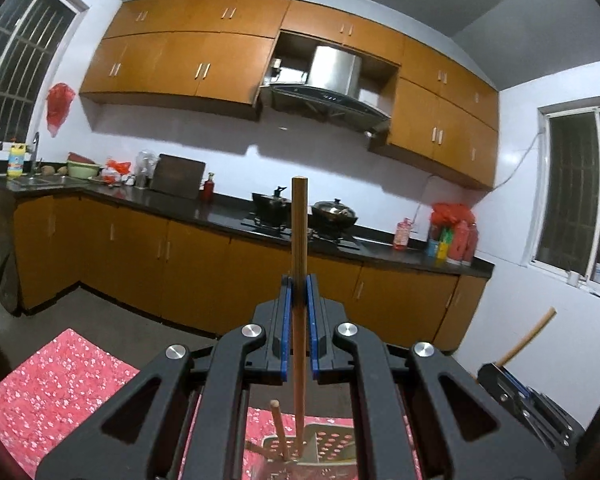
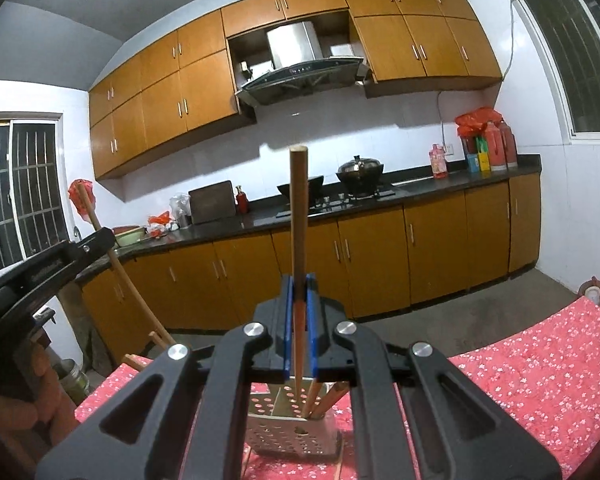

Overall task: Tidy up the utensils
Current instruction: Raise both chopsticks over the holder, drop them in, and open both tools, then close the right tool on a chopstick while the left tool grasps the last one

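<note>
Indoor artificial light from above, fairly bright; windows [image 1: 16,60] are dark. Cabinets [image 2: 172,92] cast soft shadows on the white wall [image 1: 228,140]. Strong fisheye bending, black vignette at corners. Focus is sharp.

Matt wooden chopstick [image 1: 299,240]; perforated, dull metal holder [image 2: 288,420]; red floral cloth [image 2: 540,368]; glossy dark worktop [image 1: 220,210], upper centre.

left gripper [image 1: 299,286] and right gripper [image 2: 299,285] both level, pointing forward, side by side, jaws clamped narrow on an upright stick each.
</note>
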